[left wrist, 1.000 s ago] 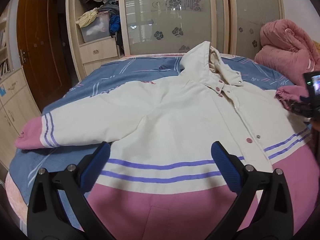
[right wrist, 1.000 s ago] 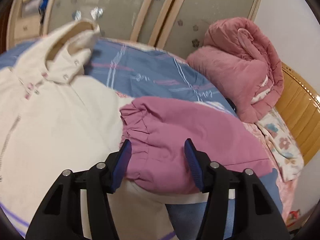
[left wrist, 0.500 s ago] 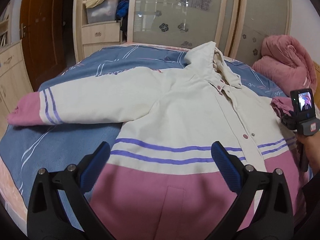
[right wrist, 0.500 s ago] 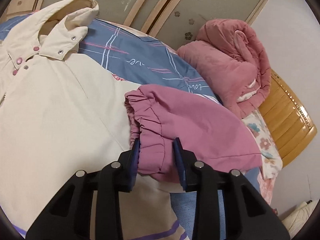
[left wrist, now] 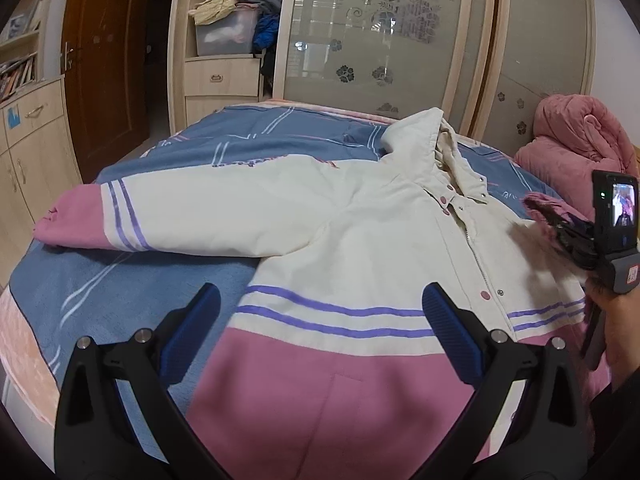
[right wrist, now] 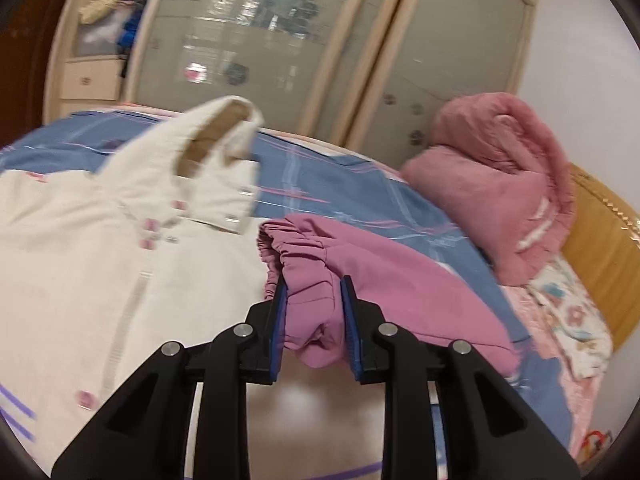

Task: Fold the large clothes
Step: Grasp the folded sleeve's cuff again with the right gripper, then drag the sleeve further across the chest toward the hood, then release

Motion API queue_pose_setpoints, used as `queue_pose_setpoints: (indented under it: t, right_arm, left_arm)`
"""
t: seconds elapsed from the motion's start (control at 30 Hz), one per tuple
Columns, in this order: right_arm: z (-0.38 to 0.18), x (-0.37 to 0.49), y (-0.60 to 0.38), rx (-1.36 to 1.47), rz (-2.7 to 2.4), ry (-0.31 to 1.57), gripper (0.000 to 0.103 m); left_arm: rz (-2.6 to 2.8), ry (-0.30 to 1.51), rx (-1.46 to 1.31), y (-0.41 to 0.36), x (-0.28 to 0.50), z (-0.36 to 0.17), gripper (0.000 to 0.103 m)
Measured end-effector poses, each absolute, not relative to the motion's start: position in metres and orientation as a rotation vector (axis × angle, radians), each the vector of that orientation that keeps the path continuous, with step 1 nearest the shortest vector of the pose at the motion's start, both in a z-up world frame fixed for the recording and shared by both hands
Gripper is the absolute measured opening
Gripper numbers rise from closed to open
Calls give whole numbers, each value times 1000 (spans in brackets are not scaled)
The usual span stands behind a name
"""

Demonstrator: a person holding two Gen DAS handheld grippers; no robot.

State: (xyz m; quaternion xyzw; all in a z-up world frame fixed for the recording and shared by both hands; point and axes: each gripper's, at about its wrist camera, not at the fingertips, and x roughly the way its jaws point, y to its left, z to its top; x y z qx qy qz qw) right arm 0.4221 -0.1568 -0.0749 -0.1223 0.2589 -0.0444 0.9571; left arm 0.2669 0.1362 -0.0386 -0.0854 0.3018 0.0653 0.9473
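A jacket (left wrist: pixel 360 232) is lying flat across the bed (left wrist: pixel 120 280). The right tool (right wrist: pixel 313 304) is pinching its pink cuff (right wrist: pixel 308 280); the left tool (left wrist: pixel 316 320) is hovering spread above the hem. Fold the sleeve flat across the chest.

In the right wrist view, our right tongs (right wrist: pixel 312 312) are clamped on the gathered pink cuff (right wrist: pixel 308 276) of the sleeve, which lies over the cream jacket (right wrist: pixel 100 264). The jacket is spread on the blue bed (right wrist: pixel 340 184), hood (right wrist: pixel 216 132) toward the wardrobe doors (right wrist: pixel 280 40). A folded pink quilt (right wrist: pixel 500 176) sits on the bed's right side.
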Motion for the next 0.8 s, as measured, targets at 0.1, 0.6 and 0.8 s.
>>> queue_pose_setpoints:
  t: [0.1, 0.6, 0.8]
  right_arm:
    - [-81, 432, -144, -195, -11, 575, 26]
    - [-83, 423, -84, -124, 215, 568, 26]
    - [-82, 418, -44, -130, 297, 560, 26]
  left_arm:
    - [127, 625, -156, 124, 270, -40, 101]
    - [121, 581, -147, 91, 265, -32, 101]
    - [144, 576, -155, 100, 261, -33, 101]
